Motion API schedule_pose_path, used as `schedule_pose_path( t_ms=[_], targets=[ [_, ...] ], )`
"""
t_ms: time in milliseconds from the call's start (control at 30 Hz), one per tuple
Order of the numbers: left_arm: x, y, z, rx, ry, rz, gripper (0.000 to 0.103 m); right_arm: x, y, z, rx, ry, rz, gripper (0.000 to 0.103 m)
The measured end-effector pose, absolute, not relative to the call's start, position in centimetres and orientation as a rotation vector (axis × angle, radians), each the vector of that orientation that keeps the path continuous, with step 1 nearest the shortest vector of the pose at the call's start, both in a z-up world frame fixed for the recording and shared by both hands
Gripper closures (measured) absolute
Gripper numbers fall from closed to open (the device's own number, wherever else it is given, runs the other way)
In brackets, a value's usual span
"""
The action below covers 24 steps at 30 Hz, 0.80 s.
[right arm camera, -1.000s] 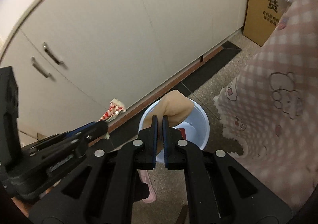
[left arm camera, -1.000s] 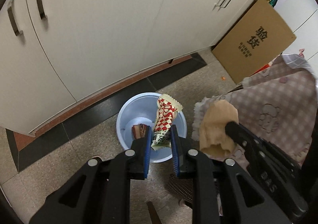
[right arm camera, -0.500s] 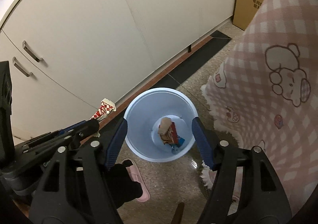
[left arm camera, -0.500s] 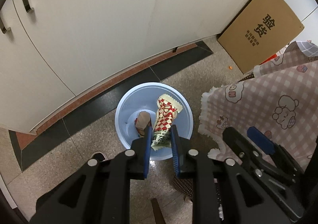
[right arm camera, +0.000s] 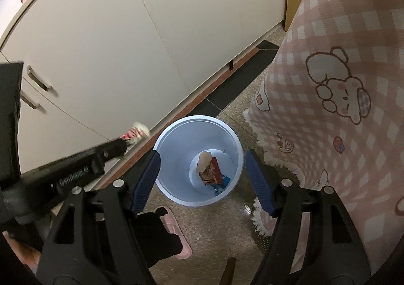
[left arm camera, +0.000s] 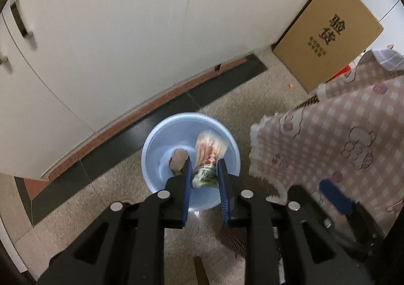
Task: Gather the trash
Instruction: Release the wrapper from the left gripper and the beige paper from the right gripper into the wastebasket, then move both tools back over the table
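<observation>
Your right hand-held gripper [right arm camera: 202,179] now gapes empty, its brown paper wad [right arm camera: 204,161] dropped into the blue bin [right arm camera: 161,143]. Your left hand-held gripper [left arm camera: 204,179] is opening around the snack wrapper [left arm camera: 208,158] above it.

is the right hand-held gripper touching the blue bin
Apart. The right wrist view shows the right hand-held gripper open above the blue bin, floor visible between.
</observation>
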<state>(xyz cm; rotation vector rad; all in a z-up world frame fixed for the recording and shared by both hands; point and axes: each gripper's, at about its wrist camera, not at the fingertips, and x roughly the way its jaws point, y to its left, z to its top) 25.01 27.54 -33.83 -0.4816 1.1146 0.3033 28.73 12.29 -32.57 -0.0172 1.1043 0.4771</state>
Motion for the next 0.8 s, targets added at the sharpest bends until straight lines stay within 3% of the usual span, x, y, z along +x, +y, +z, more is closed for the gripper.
schedule_pose_path(
  t_ms=[100,467,700,800],
  targets=[
    [25.1,27.4,-32.7,-0.464,1.086,0.307,0.041,28.7,12.2,-32.0,-0.009,1.103,0.474,0.034],
    [21.7,28.8,-30.2,-0.466,1.044,0.389,0.04,27.4,12.7,-30.3,0.004,1.101,0.497,0.034],
    [16.6,30.7,-25.1,-0.555,0.891,0.503,0.04,24.8,14.5,-25.0,-0.024,0.997,0.572,0.034],
    [14.4,30.4,-22.0,-0.564,0.809,0.528,0.035,23.2,14.8,-21.4,-0.04,0.905,0.592,0.034]
  ],
)
